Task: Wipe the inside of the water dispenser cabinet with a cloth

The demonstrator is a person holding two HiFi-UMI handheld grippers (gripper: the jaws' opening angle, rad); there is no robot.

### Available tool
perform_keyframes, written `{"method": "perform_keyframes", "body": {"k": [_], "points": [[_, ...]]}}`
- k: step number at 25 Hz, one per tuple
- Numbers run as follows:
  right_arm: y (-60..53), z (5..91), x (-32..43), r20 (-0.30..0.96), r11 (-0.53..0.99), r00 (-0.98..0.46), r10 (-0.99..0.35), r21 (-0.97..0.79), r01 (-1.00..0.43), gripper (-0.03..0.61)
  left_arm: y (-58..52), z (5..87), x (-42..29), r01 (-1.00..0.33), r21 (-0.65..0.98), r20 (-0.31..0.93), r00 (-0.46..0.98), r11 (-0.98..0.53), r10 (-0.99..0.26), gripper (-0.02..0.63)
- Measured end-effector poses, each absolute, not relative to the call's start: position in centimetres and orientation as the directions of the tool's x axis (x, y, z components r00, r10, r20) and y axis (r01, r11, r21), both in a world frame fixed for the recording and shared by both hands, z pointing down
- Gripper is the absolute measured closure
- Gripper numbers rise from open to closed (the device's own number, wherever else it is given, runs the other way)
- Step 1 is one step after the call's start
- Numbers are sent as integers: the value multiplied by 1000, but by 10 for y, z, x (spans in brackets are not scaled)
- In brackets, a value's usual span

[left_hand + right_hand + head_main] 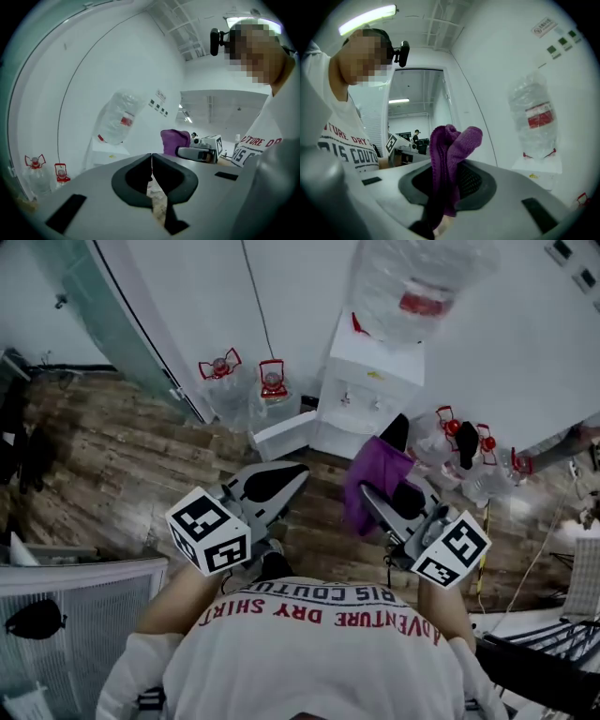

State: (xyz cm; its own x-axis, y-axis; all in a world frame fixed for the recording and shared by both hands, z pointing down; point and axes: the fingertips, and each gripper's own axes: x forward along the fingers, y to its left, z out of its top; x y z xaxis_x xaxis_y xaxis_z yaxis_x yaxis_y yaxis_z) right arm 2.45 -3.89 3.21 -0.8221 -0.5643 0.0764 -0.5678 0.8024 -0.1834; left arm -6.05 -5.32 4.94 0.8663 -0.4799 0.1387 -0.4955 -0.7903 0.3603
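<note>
Our right gripper pinches the purple cloth, our left gripper is pressed together with nothing in it, and the water dispenser cabinet stands on the floor just ahead, nearer the right gripper

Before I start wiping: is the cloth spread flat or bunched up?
Bunched: the purple cloth stands crumpled in folds, clamped in the right tool.

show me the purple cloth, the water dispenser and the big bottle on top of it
purple cloth [373, 486], head view, middle of the hanging fold
water dispenser [367, 360], head view, white top face
big bottle [422, 273], head view, clear body above red label
</note>
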Motion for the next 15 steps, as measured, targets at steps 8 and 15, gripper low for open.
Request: {"method": "perform_keyframes", "body": {"k": [8, 15], "points": [[62, -2, 108, 0, 785, -794, -608, -146, -602, 485, 46, -4, 15, -480, 270, 75, 875, -835, -479, 586], [116, -19, 135, -54, 790, -791, -609, -123, -600, 485, 100, -18, 41, -499, 207, 72, 865, -841, -496, 586]]}}
